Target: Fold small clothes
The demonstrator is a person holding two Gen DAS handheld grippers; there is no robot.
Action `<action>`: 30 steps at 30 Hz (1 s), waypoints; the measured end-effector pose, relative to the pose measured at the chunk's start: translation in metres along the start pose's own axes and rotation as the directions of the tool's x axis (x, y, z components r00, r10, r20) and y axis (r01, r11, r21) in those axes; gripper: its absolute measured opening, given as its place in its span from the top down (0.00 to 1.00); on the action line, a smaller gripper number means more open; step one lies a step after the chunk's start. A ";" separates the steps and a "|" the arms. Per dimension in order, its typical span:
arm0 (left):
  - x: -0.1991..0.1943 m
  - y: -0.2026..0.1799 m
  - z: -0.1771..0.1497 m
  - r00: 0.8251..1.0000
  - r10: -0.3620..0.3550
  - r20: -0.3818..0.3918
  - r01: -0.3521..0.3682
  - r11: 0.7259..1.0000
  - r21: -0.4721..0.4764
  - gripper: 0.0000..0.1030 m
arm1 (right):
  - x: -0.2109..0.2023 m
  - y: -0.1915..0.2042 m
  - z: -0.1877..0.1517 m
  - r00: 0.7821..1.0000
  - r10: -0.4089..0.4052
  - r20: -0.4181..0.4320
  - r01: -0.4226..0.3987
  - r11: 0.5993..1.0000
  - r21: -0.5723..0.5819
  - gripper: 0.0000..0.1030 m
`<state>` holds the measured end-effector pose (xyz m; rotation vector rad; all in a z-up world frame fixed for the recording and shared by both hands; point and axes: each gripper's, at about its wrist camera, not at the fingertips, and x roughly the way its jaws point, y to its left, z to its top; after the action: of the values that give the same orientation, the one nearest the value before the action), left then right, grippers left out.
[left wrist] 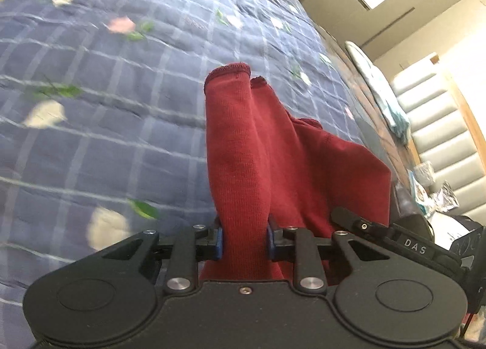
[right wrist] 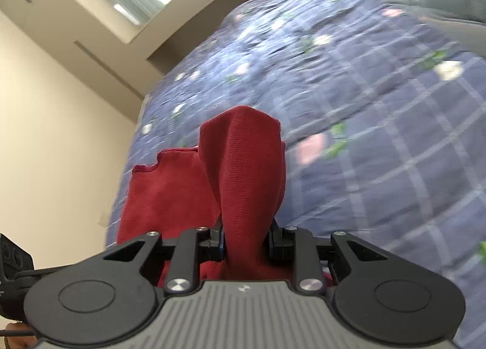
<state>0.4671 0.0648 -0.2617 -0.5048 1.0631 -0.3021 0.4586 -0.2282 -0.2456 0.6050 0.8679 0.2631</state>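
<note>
The left gripper (left wrist: 244,241) is clamping narrow on a bunched fold of the red garment (left wrist: 243,148) — the cloth is running up between its blue pads (left wrist: 219,242) and hanging out ahead w/ a hemmed edge at the far end. The right gripper (right wrist: 246,244) is doing the same, pinching another bunched part of the red garment (right wrist: 246,166) between its black pads. The fabric is spreading sideways from each grip toward the other gripper. Beneath it the blue checked quilt (left wrist: 106,136) w/ flower print is showing, blurred — whether the garment is touching it, can't tell.
</note>
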 end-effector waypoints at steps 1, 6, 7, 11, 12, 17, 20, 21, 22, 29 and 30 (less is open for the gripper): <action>-0.005 0.005 0.004 1.000 0.010 0.007 -0.010 1.000 -0.002 0.74 | 0.007 0.007 -0.001 1.000 0.014 -0.009 -0.014 1.000 -0.008 0.74; -0.021 0.048 0.017 0.997 0.078 0.027 -0.077 0.996 -0.041 0.74 | 0.053 0.027 -0.009 0.996 0.042 -0.080 -0.044 0.999 -0.016 0.74; -0.020 0.057 0.018 0.996 0.085 0.025 -0.083 0.995 -0.049 0.74 | 0.061 0.027 -0.011 0.995 0.037 -0.098 -0.038 0.999 -0.015 0.74; -0.007 0.092 0.011 0.993 0.118 -0.015 -0.118 0.987 -0.110 0.73 | 0.082 0.025 -0.022 0.991 -0.018 -0.130 0.013 0.999 -0.042 0.67; -0.005 0.100 0.008 0.993 0.113 -0.021 -0.115 0.984 -0.139 0.73 | 0.083 0.023 -0.022 0.991 -0.035 -0.130 0.029 0.999 -0.042 0.61; -0.003 0.116 0.003 0.996 0.092 -0.001 -0.090 0.974 -0.208 0.68 | 0.070 0.015 -0.018 0.990 -0.102 -0.102 0.096 0.994 -0.058 0.43; -0.002 0.116 0.001 0.994 0.107 -0.008 -0.106 0.972 -0.210 0.62 | 0.063 0.014 -0.014 0.985 -0.160 -0.067 0.154 0.984 -0.088 0.22; -0.002 0.116 0.000 0.994 0.110 -0.010 -0.110 0.971 -0.211 0.59 | 0.060 0.014 -0.014 0.982 -0.182 -0.054 0.176 0.979 -0.100 0.17; -0.002 0.117 -0.001 0.993 0.116 -0.014 -0.116 0.970 -0.214 0.53 | 0.057 0.014 -0.014 0.978 -0.203 -0.043 0.197 0.974 -0.112 0.16; -0.013 0.106 -0.007 0.979 0.203 -0.004 -0.200 0.963 -0.181 0.22 | 0.038 0.020 -0.018 0.968 -0.252 0.021 0.252 0.953 -0.169 0.01; -0.016 0.103 -0.008 0.975 0.223 0.005 -0.219 0.961 -0.170 0.16 | 0.034 0.023 -0.018 0.968 -0.248 0.039 0.251 0.951 -0.181 0.00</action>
<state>0.4523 0.1579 -0.3072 -0.5341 1.1162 -0.0081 0.4664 -0.1872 -0.2623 0.3191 0.8838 0.1067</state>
